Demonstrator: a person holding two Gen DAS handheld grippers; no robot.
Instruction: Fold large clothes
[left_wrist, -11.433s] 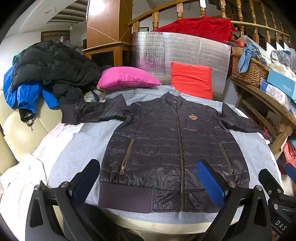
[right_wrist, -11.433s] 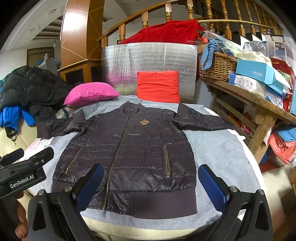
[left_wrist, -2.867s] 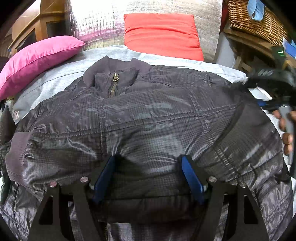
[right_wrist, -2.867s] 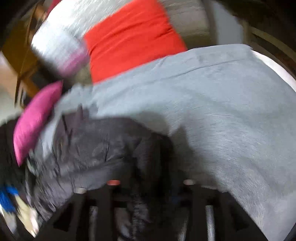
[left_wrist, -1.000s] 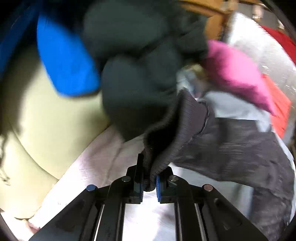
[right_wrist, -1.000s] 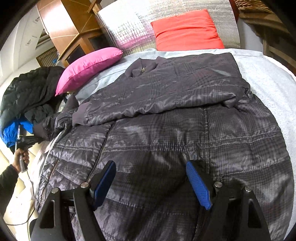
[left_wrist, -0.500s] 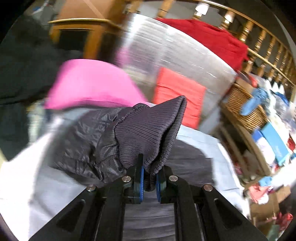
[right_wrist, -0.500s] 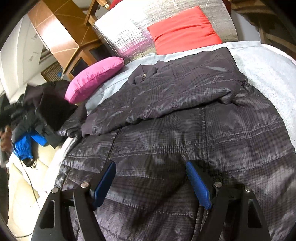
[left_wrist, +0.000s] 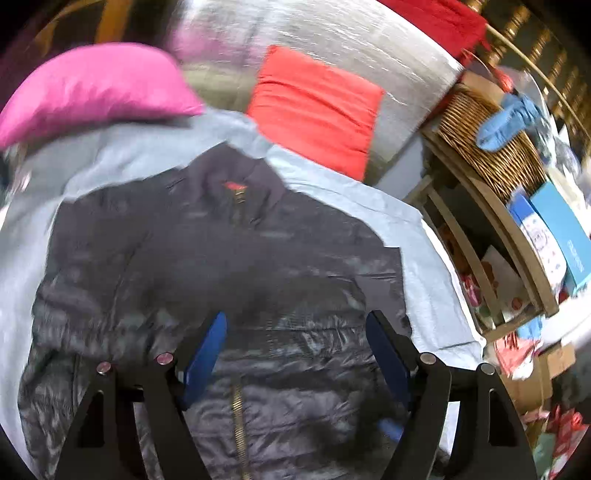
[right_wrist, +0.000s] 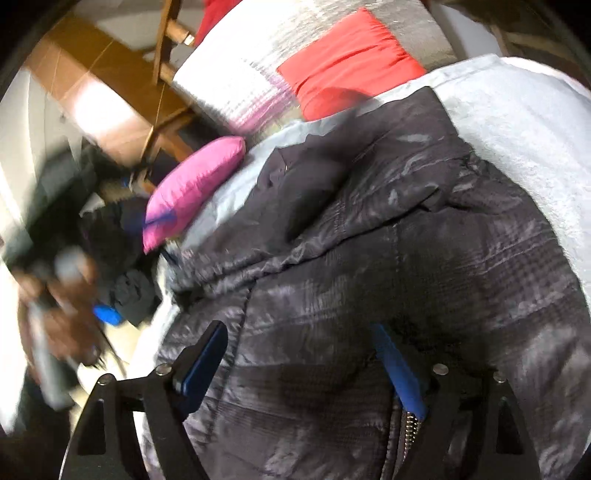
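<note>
One jacket (left_wrist: 207, 266), 2 tools, 2 cushions. Jacket is dark, quilted, shiny nylon w/ a faint check pattern, stand-up collar at the far end, brass zip running down the front. It lies flat on the grey sheet (left_wrist: 417, 266) covering the surface, roughly centred, collar toward the far edge. Both sleeves lie folded in across the chest; in the right wrist view one sleeve (right_wrist: 369, 206) crosses the body on a diagonal. Both views are motion-blurred, so fine detail is lost.

Left tool (left_wrist: 295, 354) has fingers wide apart, blue pads low over the jacket front, nothing between them; contact w/ fabric can't be told. Right tool (right_wrist: 303, 365) also has fingers spread apart, pads down at the lower body of the jacket near the zip, gripping nothing.

Pink cushion (left_wrist: 92, 85) at the far left corner, red cushion (left_wrist: 317, 110) at the far edge against a silver foil panel (left_wrist: 351, 48). One wicker basket (left_wrist: 491, 147) on a wooden shelf to the right.
</note>
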